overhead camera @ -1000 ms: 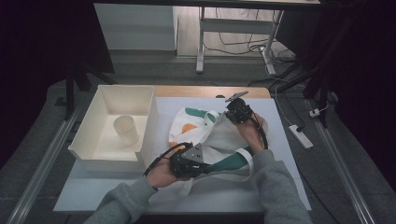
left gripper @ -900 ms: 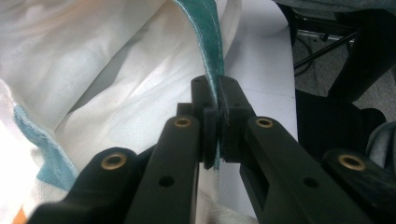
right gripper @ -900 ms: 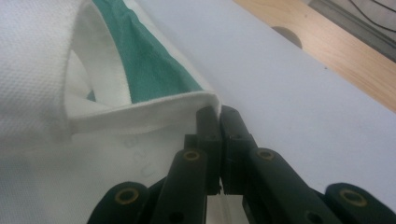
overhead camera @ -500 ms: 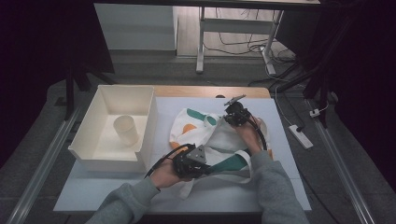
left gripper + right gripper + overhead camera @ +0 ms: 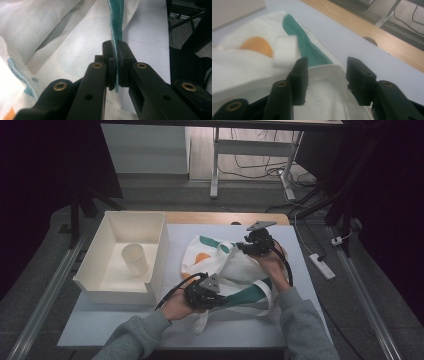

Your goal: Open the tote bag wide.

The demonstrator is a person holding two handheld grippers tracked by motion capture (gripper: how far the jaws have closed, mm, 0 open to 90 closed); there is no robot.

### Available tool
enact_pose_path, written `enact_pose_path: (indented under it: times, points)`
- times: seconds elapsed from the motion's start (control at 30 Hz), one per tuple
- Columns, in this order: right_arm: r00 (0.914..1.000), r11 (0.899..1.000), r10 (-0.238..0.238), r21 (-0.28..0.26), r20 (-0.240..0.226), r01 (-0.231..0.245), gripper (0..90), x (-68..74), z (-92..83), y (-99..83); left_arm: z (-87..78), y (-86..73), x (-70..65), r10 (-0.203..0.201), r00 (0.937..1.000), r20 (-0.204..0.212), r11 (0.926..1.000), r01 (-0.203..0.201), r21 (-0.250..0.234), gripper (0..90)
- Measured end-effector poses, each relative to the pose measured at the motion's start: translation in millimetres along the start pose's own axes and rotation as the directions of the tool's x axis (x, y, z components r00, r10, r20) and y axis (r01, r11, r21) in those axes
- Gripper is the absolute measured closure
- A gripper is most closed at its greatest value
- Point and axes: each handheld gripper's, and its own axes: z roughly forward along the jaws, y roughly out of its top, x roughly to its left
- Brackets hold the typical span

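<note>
High view puts the tote bag (image 5: 227,270) mid-counter (image 5: 300,245). My left tongs (image 5: 116,66) pinch its green strap (image 5: 115,22); my right tongs (image 5: 325,75) have just been opening, rim between but unpressed. Next, I judge, re-grip that rim.

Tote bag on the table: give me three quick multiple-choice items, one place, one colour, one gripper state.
1. Where is the paper cup?
A in the white bin
B on the bag
C on the floor
2. What colour is the strap in the left hand-held gripper?
A orange
B teal green
C black
3. How do the right hand-held gripper jaws stand?
A clamped on the tote bag
B apart, having just opened
C clamped on the cup

A: the cup stands inside the bin.
B: a teal band runs between the closed pads.
B: a gap shows, with the bag's edge lying loose in it.
</note>
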Motion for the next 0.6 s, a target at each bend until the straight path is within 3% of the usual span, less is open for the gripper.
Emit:
enact_pose_path:
  times: [0.07,0.17,0.23,0.37,0.47,0.6]
  points:
    - [1.0000,1.000,0.004,-0.028,-0.003,-0.004,48.8,5.4,-13.2,0.4,-0.5,0.1,0.0,-0.002,1.0000,-0.004,1.0000,0.002,-0.002,85.8]
    - [0.9989,0.997,0.004,-0.071,-0.048,-0.008,46.8,14.7,-31.8,-2.1,-3.2,0.8,-1.5,0.001,0.9999,-0.017,0.9999,-0.001,-0.017,85.1]
    - [0.9972,0.996,-0.010,-0.087,-0.074,0.004,45.8,23.2,-42.8,-6.4,-6.7,1.4,-3.5,0.004,0.9997,-0.025,0.9991,-0.005,-0.043,82.5]
    - [0.9938,0.993,-0.052,-0.107,-0.098,0.042,44.6,39.8,-62.8,-23.4,-21.2,4.1,-5.0,-0.029,0.9979,-0.058,0.9920,0.021,-0.124,70.4]
    - [0.9922,0.994,-0.067,-0.093,-0.105,0.057,43.1,45.2,-74.9,-35.6,-33.7,6.8,-3.3,-0.070,0.9908,-0.116,0.9827,0.049,-0.179,60.3]
    - [0.9906,0.995,-0.036,-0.098,-0.132,0.023,43.5,47.5,-87.2,-50.1,-45.9,7.6,4.3,-0.145,0.9725,-0.182,0.9688,0.102,-0.226,50.9]
